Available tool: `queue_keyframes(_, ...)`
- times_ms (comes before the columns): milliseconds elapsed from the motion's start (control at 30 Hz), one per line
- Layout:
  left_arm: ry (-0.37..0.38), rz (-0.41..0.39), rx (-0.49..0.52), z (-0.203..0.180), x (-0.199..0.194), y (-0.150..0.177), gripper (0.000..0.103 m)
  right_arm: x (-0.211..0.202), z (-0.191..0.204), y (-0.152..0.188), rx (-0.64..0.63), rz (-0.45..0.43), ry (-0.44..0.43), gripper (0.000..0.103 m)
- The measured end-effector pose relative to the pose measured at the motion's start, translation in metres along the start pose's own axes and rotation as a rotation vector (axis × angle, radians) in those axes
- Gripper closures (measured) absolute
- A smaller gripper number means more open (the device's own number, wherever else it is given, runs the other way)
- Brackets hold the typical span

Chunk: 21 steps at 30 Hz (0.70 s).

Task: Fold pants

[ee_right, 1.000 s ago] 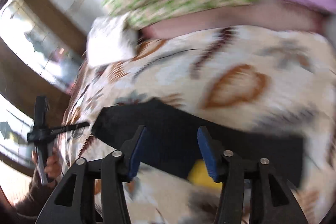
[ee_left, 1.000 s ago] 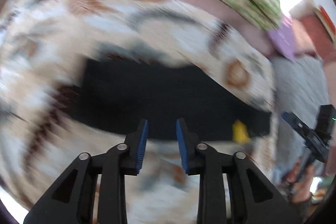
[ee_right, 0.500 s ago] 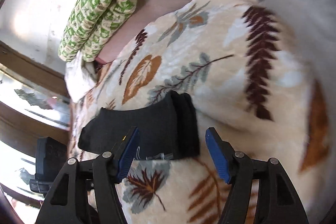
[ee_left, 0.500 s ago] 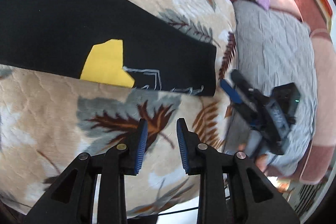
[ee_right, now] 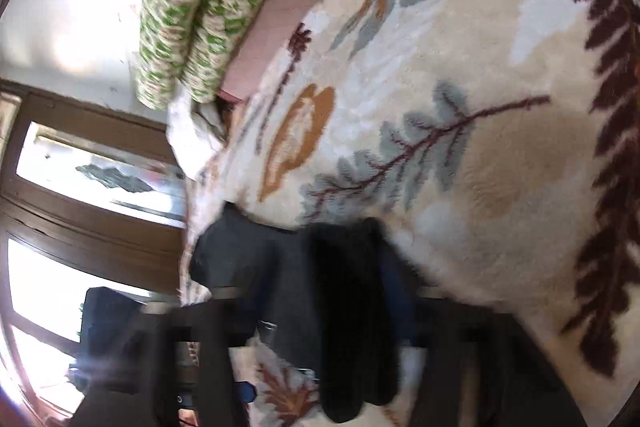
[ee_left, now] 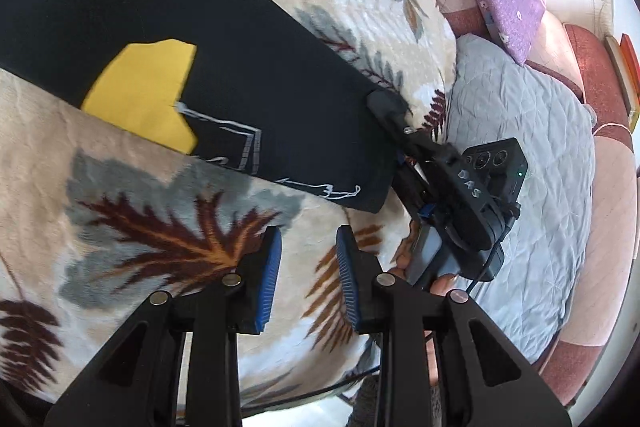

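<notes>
The black pants (ee_left: pixel 208 39) lie flat on the leaf-print blanket (ee_left: pixel 168 227) (soft, limp fabric). The right gripper (ee_left: pixel 394 131), at their 3 o'clock end, has just closed its fingers on the hem. The left gripper (ee_left: pixel 308 267) hovers at 6 o'clock, fingers narrow, empty. Grip hems, not mid-panel.

"DAS" — on right gripper (ee_left: pixel 394 121)

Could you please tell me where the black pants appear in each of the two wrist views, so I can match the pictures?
Left wrist view: the black pants run from the upper left towards the centre, their end pinched by the right gripper.
Right wrist view: the pants lie blurred at bottom centre, between that gripper's fingers.
Shared landmark: the leaf-patterned blanket under the pants.
</notes>
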<state>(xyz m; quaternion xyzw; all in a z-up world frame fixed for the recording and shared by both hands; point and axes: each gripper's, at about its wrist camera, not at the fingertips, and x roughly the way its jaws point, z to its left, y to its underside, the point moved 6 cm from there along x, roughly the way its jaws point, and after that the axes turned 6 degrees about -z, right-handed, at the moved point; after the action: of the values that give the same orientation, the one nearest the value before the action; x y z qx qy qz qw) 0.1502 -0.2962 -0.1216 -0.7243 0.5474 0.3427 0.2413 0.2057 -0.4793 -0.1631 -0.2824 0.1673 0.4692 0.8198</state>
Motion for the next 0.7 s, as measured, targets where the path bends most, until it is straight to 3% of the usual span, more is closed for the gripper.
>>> queue_keyframes(133,-0.008,-0.028,-0.010,-0.004,0.013,0.003,0.077,-0.003,-0.001,-0.001,-0.016,0.005,0.017,0.082)
queue_keyframes(500,0.028,-0.096,-0.227,0.015,0.046,-0.011,0.078,-0.004,-0.008,-0.001,0.049,0.019,-0.030,0.078)
queue_keyframes(700,0.014,-0.116,-0.197,0.005,0.049,-0.020,0.080,-0.001,-0.016,-0.003,0.091,0.015,-0.053,0.077)
